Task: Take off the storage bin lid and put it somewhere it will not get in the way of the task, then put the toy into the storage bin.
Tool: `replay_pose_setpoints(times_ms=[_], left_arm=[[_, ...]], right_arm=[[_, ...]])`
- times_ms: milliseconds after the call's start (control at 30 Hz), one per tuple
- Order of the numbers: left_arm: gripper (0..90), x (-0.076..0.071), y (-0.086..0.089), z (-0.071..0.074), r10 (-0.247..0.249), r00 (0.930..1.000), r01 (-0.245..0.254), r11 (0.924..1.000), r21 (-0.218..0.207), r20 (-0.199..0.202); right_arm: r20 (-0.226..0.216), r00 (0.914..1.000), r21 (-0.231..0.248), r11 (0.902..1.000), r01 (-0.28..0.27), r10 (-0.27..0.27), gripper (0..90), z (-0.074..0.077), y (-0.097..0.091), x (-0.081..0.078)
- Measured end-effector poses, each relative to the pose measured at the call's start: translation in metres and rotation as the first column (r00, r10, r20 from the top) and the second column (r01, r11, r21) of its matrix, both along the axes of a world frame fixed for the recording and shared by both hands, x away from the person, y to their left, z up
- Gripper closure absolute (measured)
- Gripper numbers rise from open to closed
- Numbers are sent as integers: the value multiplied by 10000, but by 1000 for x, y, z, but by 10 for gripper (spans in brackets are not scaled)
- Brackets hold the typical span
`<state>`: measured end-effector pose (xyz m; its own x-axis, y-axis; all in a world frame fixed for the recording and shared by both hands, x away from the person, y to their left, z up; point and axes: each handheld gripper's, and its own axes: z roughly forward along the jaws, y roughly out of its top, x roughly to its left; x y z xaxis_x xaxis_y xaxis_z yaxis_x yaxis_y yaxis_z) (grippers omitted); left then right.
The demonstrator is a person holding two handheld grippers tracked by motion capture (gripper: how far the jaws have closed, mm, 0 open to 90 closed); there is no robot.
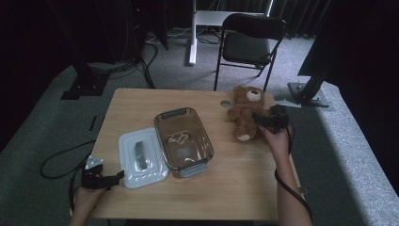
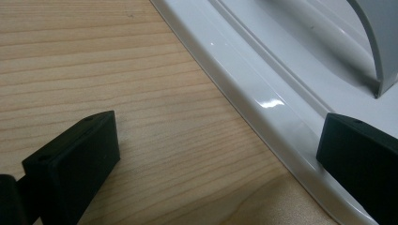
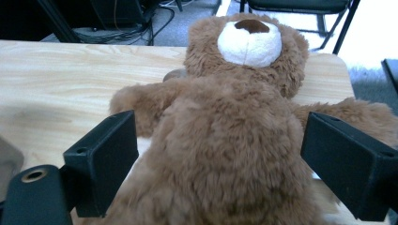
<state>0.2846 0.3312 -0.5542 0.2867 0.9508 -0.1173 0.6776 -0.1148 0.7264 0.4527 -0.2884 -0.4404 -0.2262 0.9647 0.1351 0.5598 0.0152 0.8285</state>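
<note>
Wooden table (image 1: 226,183), fluffy bear (image 3: 225,140) (brown), claw (image 3: 220,164) astride

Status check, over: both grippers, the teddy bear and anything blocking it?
Right gripper open, jaws astride teddy bear torso, not clamped. Left gripper open at white lid edge. Clear container open beside bear, nothing between.

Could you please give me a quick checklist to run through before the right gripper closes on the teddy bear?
1. Right gripper open: ok, jaws spread wide.
2. Teddy bear between the jaws: ok, its body sits centred, one jaw on each side.
3. Container uncovered and ready: ok, it stands open mid-table.
4. Lid out of the way: ok, it lies beside the container.
5. Left gripper clear of the path: ok, open at the lid's edge.
6. Container free of clutter: cannot tell, something pale lies inside.
</note>
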Motion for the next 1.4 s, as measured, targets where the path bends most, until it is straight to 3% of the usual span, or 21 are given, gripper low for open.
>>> replay_pose_setpoints(times_ms=[167, 467, 700, 833, 1033, 1100, 1133, 1167, 1400], left_arm=[[5, 0, 0, 0, 11, 10000, -11, 10000, -28, 11], [5, 0, 0, 0, -39, 10000, 39, 10000, -29, 12], [5, 0, 0, 0, -29, 10000, 29, 10000, -30, 16], [5, -1, 0, 0, -45, 10000, 45, 10000, -15, 18], [5, -1, 0, 0, -41, 10000, 41, 10000, -17, 19], [5, -1, 0, 0, -41, 10000, 41, 10000, -18, 20], [5, -1, 0, 0, -43, 10000, 43, 10000, -13, 23], [5, -1, 0, 0, -9, 10000, 9, 10000, -16, 16], [5, -1, -1, 0, 38, 10000, -38, 10000, -26, 17]], right_arm=[[-571, 9983, 253, 9996, 114, -99, 106, -8, 3, 20], [-1336, 9892, 60, 9980, 623, -609, 106, -31, 9, 44], [-1658, 9823, -367, 9959, 826, -876, 105, -45, 12, 49], [-2027, 9781, -107, 9989, 448, -461, 104, -54, 9, 50], [-1944, 9805, -541, 9983, 195, -297, 110, -61, 17, 49], [-1963, 9800, -478, 9986, 244, -334, 135, -62, 18, 49], [-2001, 9793, -409, 9989, 214, -291, 183, -63, 17, 48], [-1880, 9819, -462, 9988, 159, -243, 302, -63, 17, 46], [-1546, 9875, -562, 9981, 236, -320, 617, -55, 14, 41]])
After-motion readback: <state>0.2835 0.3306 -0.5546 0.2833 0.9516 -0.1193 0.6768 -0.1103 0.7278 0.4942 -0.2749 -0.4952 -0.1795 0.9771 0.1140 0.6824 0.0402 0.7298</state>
